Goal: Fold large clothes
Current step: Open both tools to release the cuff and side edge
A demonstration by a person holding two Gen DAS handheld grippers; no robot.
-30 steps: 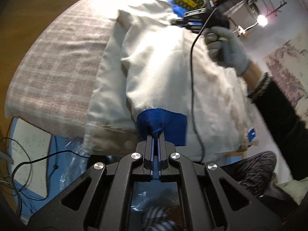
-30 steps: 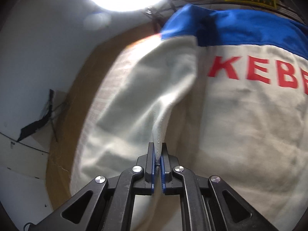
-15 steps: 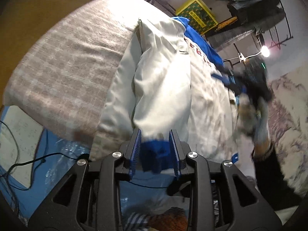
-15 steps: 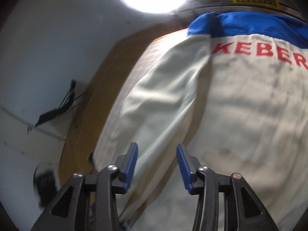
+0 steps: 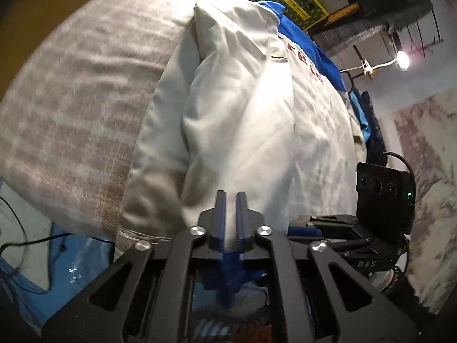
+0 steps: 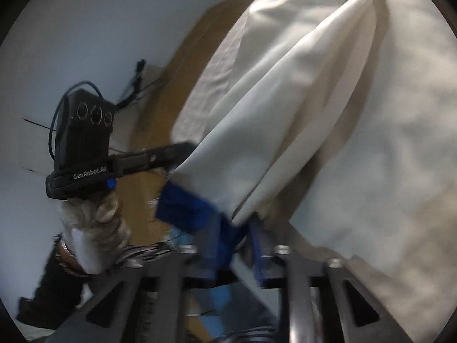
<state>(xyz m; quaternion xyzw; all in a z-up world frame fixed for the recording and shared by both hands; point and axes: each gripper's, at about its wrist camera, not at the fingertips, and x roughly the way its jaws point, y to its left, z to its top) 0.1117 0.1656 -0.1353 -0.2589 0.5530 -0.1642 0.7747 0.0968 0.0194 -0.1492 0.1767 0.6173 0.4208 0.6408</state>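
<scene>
Two risks are seen at the blue cuff, where both tools are crowded at the near end of the folded sleeve. With the right gripper closing around the cuff while its view is smeared by motion, only the outer layer may be caught, and the sleeve could then be dragged off the cream jacket instead of being carried cleanly. Whether the pads are pressing yet cannot be told for certain; a gap appears to remain beside the bunched blue cloth. The second risk lies with the left gripper: its jaws are pressed together, blue cloth is glimpsed at their base, and if little or nothing is pinched there, that side of the fold would be left behind and the sleeve twisted. A clash of the two tools is also possible, since the right one is seen just beside the left. The jacket is laid on the checked blanket, collar far away, with the sleeve folded lengthwise over its body and the cuff hanging at the near edge. The left gripper is pitched steeply downward over that edge, its handle wrapped by a gloved hand; the right gripper is slanted down less steeply towards the cuff.
</scene>
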